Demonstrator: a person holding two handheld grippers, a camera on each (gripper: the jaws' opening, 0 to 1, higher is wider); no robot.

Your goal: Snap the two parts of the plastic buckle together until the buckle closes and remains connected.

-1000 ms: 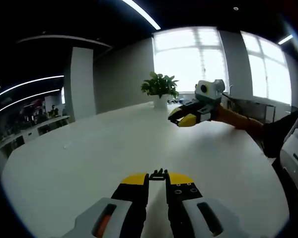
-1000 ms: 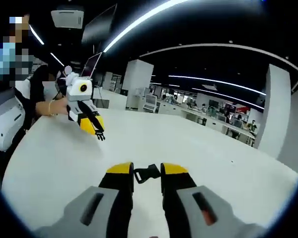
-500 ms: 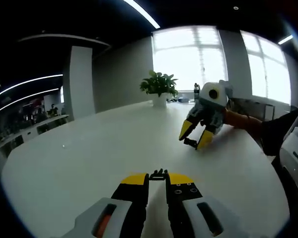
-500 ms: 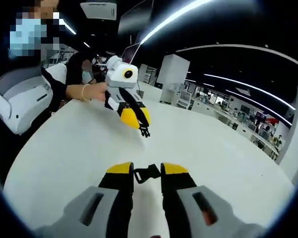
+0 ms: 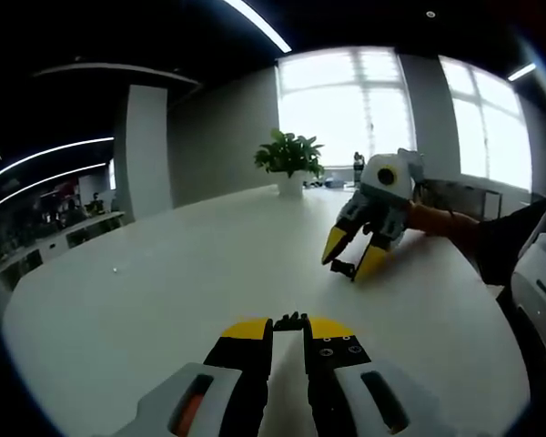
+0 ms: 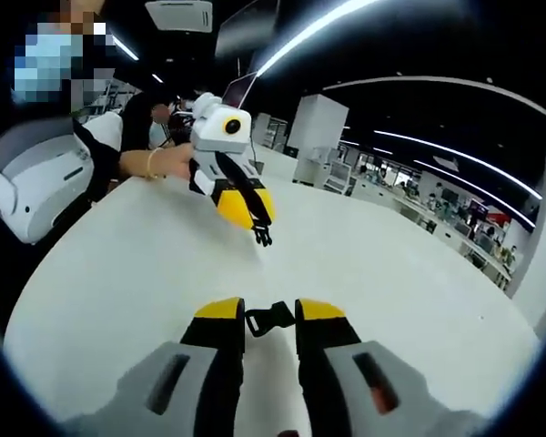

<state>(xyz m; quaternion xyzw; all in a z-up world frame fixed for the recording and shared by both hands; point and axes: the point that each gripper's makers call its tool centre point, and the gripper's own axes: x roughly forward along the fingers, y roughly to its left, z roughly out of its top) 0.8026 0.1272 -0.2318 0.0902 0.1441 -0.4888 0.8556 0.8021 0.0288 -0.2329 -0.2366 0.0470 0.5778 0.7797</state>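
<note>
In the left gripper view, the left gripper hangs over the white table with its yellow-tipped jaws clenched on a small black pronged buckle piece that pokes out between the tips, a potted plant standing at the far edge by the window. Over to the right of that view comes the right gripper, held by a hand, its jaws spread a little around the black socket buckle piece. Close up in the right gripper view, that socket piece sits gripped between the yellow tips just above the table.
</note>
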